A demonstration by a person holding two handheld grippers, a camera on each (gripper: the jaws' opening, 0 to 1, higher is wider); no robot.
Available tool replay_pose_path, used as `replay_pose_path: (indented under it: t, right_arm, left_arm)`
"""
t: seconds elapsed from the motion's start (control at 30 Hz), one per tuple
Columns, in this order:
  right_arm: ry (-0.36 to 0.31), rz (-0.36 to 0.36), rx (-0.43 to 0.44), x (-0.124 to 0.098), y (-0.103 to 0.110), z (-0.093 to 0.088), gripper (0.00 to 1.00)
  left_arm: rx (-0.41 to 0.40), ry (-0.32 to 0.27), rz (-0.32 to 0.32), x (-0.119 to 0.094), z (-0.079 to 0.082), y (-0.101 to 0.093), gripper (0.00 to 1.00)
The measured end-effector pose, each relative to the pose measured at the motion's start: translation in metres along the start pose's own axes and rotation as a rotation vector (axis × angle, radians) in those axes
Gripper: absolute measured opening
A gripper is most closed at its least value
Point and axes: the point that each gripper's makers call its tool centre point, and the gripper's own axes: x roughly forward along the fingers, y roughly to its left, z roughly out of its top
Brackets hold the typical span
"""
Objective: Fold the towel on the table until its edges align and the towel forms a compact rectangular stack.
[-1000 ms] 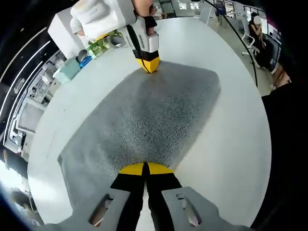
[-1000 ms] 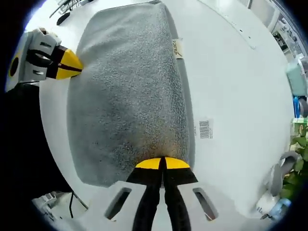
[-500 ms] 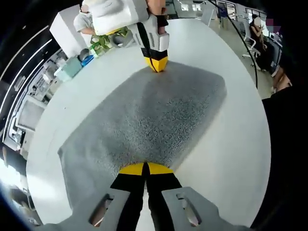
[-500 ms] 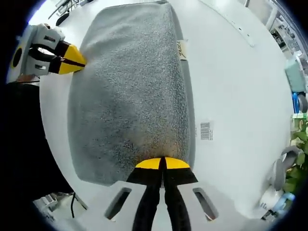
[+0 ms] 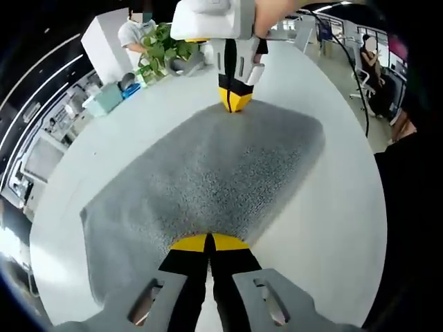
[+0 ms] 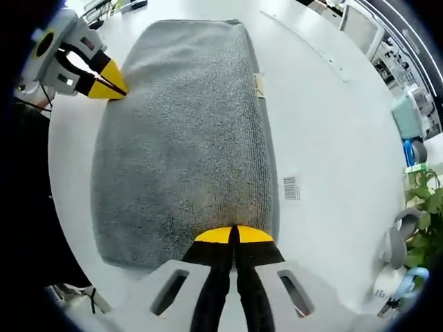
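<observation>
Towel [image 6: 183,138], grey, flat on the white table [image 6: 332,138], apparently folded at least once already: a doubled edge with a small label [image 6: 259,84] along the side toward the barcode sticker [image 6: 291,188]. Left gripper [image 5: 207,242] at one edge of the towel, jaws together and pinched on the cloth; seen from the right gripper view at the towel's far corner [image 6: 109,84]. Right gripper [image 6: 233,235] at the opposite edge, jaws likewise closed on the fabric; seen from the left gripper view at the towel's far side [image 5: 234,99]. Potted plant [image 5: 160,48] and other clutter well beyond the towel, toward the table's far rim.

Step in hand, judged: both ends gripped, ready for the next fold. To do it well:
- Lift both ends together, just clear of the table, keeping the cloth taut between the grippers.
- Carry the held edge straight over to the opposite edge, no twist.
- Match corners before lowering; check against the labelled edge.
- Lay down and release only once the edges sit flush.
- Keep the whole towel on the table, away from its rim.
</observation>
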Motion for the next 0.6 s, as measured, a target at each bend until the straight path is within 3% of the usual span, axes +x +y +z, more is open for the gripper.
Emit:
replay_pose_path:
  t: [0.13,0.27,0.33,0.47,0.6]
  right_arm:
    - [-0.029,-0.049,0.002,0.0,0.0003,0.0007,0.0]
    - [-0.08,-0.149,0.002,-0.0014,-0.0003,0.0013,0.0]
    - [-0.096,-0.211,-0.061,-0.0015,-0.0002,0.002,0.0]
    - [-0.069,-0.316,-0.181,-0.0016,0.0021,0.0028,0.0]
    - [-0.015,-0.346,-0.241,-0.0005,0.0026,0.0036,0.0]
  left_arm:
    - [0.001,-0.002,-0.014,-0.0001,0.0002,0.001,0.01]
    - [0.012,0.014,-0.024,0.0004,0.0004,0.0002,0.01]
    - [0.017,0.015,-0.024,0.0004,0.0003,-0.0001,0.01]
    - [-0.027,0.0,-0.038,-0.0001,-0.0005,0.0017,0.01]
    - [-0.031,-0.001,-0.037,0.0,-0.0002,0.0006,0.01]
